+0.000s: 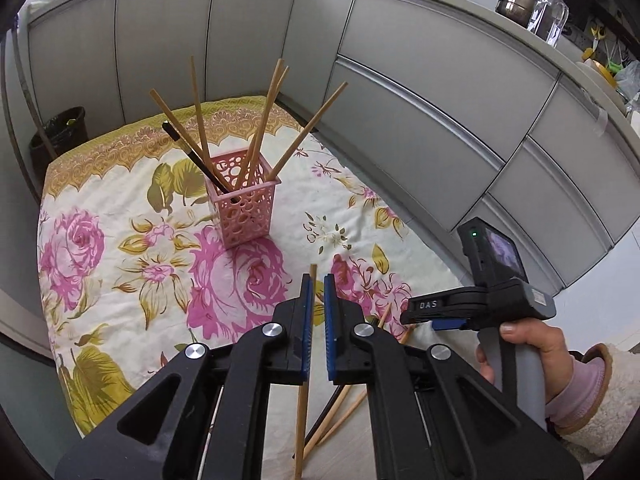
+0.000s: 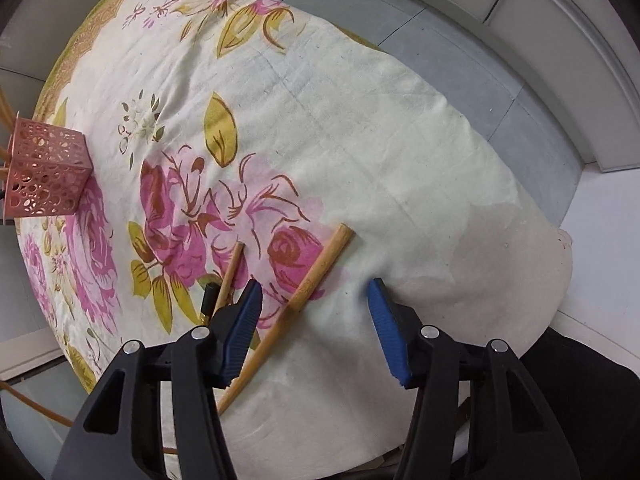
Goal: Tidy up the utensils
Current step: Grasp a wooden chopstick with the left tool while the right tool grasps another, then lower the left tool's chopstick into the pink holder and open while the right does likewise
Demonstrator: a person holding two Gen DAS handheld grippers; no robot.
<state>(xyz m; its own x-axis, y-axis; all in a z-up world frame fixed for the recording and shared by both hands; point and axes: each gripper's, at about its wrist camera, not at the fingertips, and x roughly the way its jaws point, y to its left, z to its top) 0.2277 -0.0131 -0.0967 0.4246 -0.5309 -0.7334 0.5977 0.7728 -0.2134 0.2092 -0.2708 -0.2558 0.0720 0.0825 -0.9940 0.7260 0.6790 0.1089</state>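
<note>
My left gripper (image 1: 316, 280) is clenched on a single wooden chopstick (image 1: 302, 412), which runs between its blue pads with its tip poking out just past them and its long end hanging down toward me. Beyond it, on the floral cloth (image 1: 120, 208) covering the worktop, the pink perforated holder (image 1: 244, 200) stands upright with several wooden chopsticks and one dark one fanned out of it. My right gripper (image 2: 316, 288) points down over the near right part of the cloth, its pads apart and pressing on nothing. A loose chopstick (image 2: 304, 300) lies on the cloth between them, close to the left pad. Another chopstick (image 2: 231, 270) lies just left of that pad.
</note>
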